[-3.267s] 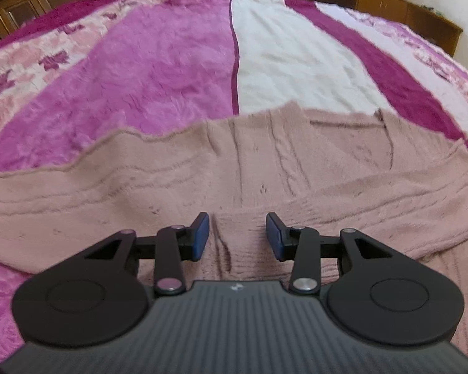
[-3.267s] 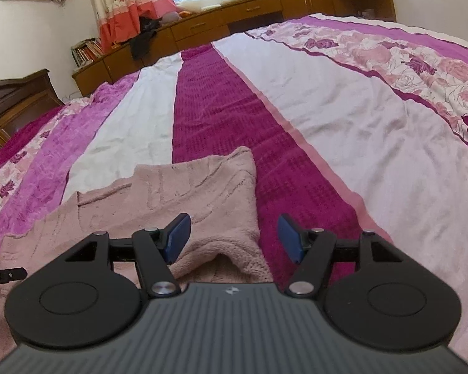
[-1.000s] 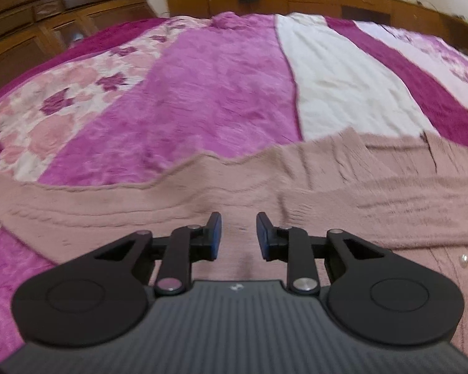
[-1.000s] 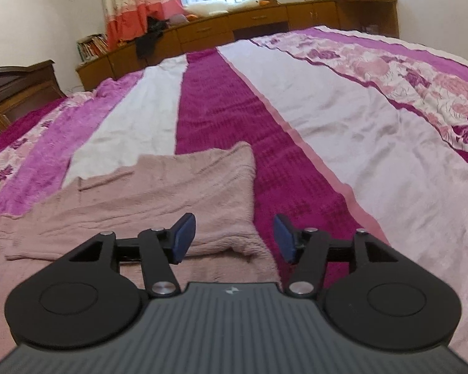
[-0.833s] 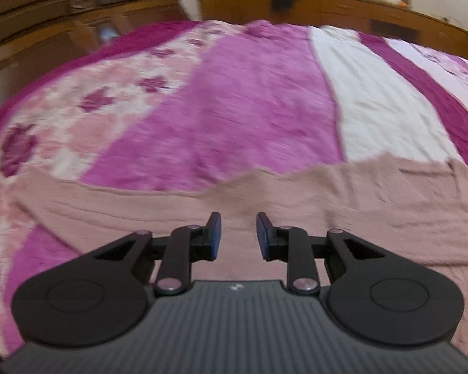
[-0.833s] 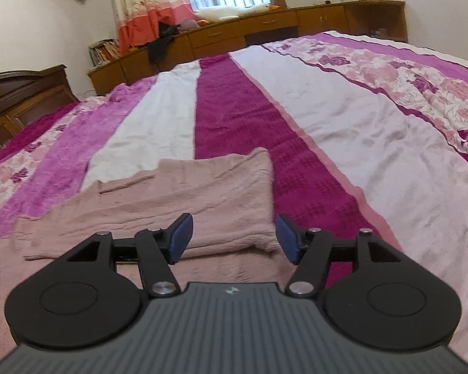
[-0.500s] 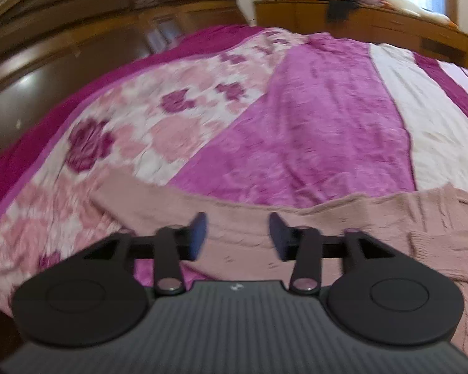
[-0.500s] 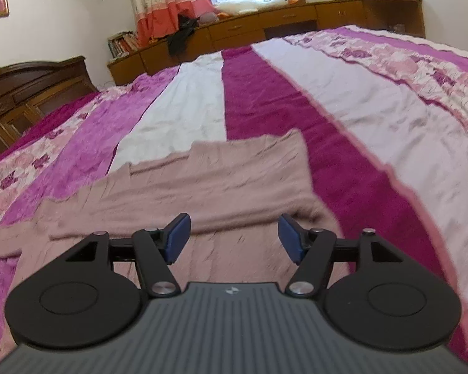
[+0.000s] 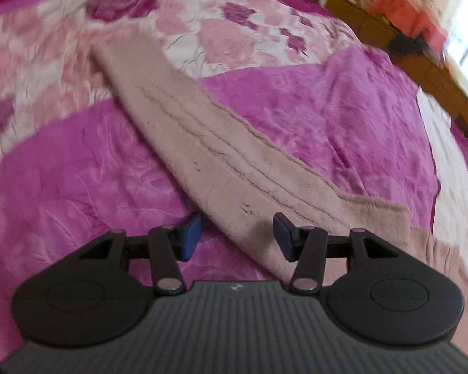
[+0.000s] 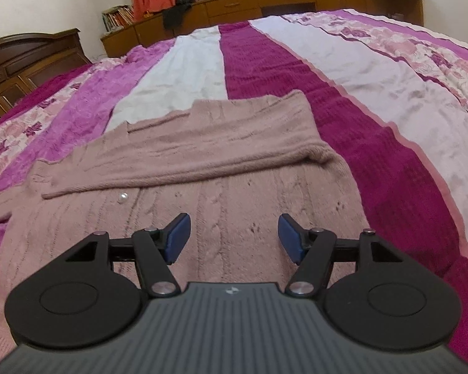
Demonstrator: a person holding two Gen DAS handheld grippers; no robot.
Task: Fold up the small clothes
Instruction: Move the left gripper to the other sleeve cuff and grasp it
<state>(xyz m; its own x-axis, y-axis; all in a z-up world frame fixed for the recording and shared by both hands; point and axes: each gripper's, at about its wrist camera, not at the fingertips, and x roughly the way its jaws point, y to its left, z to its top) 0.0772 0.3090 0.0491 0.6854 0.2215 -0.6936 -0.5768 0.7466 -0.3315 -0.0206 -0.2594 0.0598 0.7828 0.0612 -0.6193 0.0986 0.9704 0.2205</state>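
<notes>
A wide bed covered by a striped quilt (image 10: 296, 71) in magenta, white and pink floral bands fills both views, with a dark carved wooden headboard (image 10: 31, 53) at its left side. Along the far wall runs a long brown wooden cabinet (image 10: 265, 0) under a window. On the quilt lies a dusty-pink cable-knit cardigan (image 10: 218, 162), spread flat, its right sleeve folded across the chest. The unfolded left sleeve (image 9: 202, 143) stretches straight out over the floral and magenta bands. The left claw (image 9: 237, 237) hovers released over this sleeve near the shoulder, blue pads apart, nothing between them. The right claw (image 10: 232, 238) hangs released over the cardigan's lower body. A small pearl-white round button (image 10: 122, 198) sits just below the folded sleeve.
</notes>
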